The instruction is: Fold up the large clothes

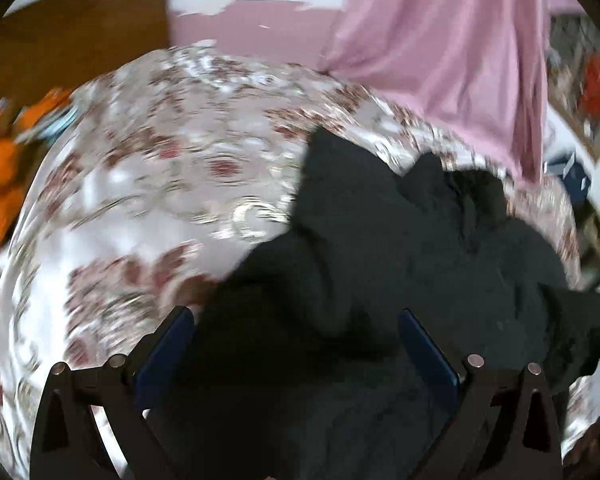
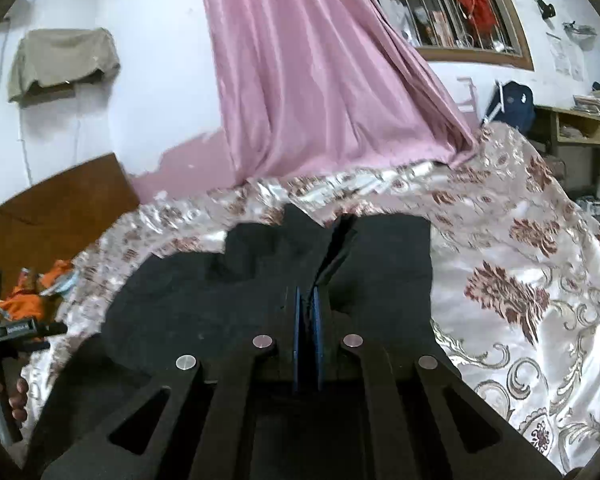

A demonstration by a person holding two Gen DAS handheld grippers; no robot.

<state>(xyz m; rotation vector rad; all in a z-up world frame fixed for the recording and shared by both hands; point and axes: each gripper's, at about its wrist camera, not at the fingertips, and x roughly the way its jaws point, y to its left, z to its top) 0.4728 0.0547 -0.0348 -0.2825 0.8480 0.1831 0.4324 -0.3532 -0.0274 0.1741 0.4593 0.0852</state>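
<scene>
A large black garment [image 1: 400,248] lies rumpled on a bed with a white and maroon floral bedspread [image 1: 160,168]. My left gripper [image 1: 296,320] is open, its blue pads wide apart just above the garment's near edge, holding nothing. In the right wrist view my right gripper [image 2: 307,300] is shut on a fold of the black garment [image 2: 228,288], which drapes away from the pads toward the far side of the bedspread [image 2: 520,280]. The left wrist view is motion-blurred.
A pink curtain [image 2: 320,80] hangs behind the bed. A brown wooden headboard [image 2: 52,208] stands at the left, with orange clothes [image 2: 24,300] beside it. A barred window [image 2: 452,8], a dark blue bag [image 2: 516,100] and wooden shelves [image 2: 584,124] are at the right.
</scene>
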